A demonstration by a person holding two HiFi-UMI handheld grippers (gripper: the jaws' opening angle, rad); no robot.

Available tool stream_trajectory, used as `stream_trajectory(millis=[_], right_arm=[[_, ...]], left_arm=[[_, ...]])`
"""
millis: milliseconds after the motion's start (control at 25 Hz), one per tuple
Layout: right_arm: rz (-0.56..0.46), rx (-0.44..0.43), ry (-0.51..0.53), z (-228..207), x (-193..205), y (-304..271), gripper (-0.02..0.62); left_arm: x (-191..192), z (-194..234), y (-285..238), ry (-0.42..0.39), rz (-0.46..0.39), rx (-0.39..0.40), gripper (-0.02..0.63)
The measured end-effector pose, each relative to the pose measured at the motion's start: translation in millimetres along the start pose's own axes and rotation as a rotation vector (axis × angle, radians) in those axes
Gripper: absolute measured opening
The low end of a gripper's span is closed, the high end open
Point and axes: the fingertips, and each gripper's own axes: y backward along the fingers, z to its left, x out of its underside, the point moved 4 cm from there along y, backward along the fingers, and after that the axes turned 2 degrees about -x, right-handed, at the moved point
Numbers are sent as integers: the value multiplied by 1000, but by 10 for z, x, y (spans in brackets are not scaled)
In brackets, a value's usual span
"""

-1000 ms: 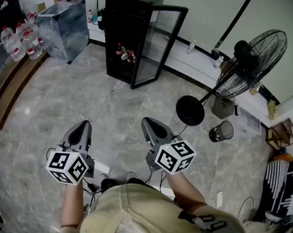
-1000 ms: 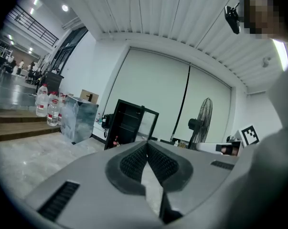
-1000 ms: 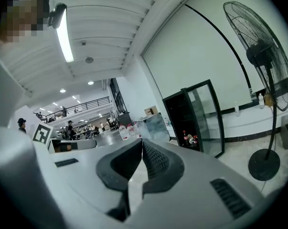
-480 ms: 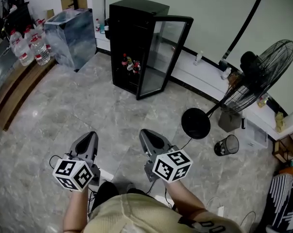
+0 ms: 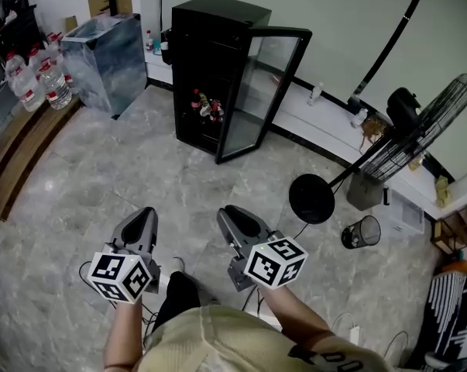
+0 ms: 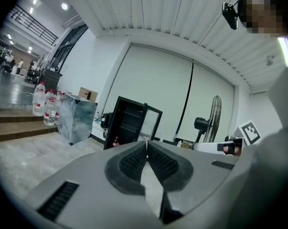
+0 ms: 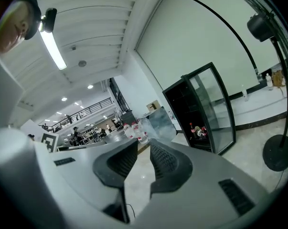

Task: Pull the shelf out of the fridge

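the black fridge (image 5: 194, 60) stands upright, its glass door (image 5: 266, 80) swung wide open. thin shelves (image 6: 127, 125) sit level inside it, with bottles (image 5: 204, 105) on a low one.

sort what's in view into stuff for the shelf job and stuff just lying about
For the job:
- fridge, its glass door open
- shelves inside
- left gripper, shut and empty
- right gripper, whose jaws have just been opening, with nothing between them

Lying about:
- standing fan
- wire bin
- water bottles
- grey box
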Motion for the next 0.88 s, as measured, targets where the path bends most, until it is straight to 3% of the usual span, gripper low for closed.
stream_trajectory(millis=[400, 880], right_arm=[[-31, 32, -20, 22, -222, -1094, 117], [-72, 68, -82, -64, -381, -2048, 149]], left_arm=[[-458, 911, -479, -21, -5, 61, 18], [-647, 1712, -918, 8, 51, 94, 18]])
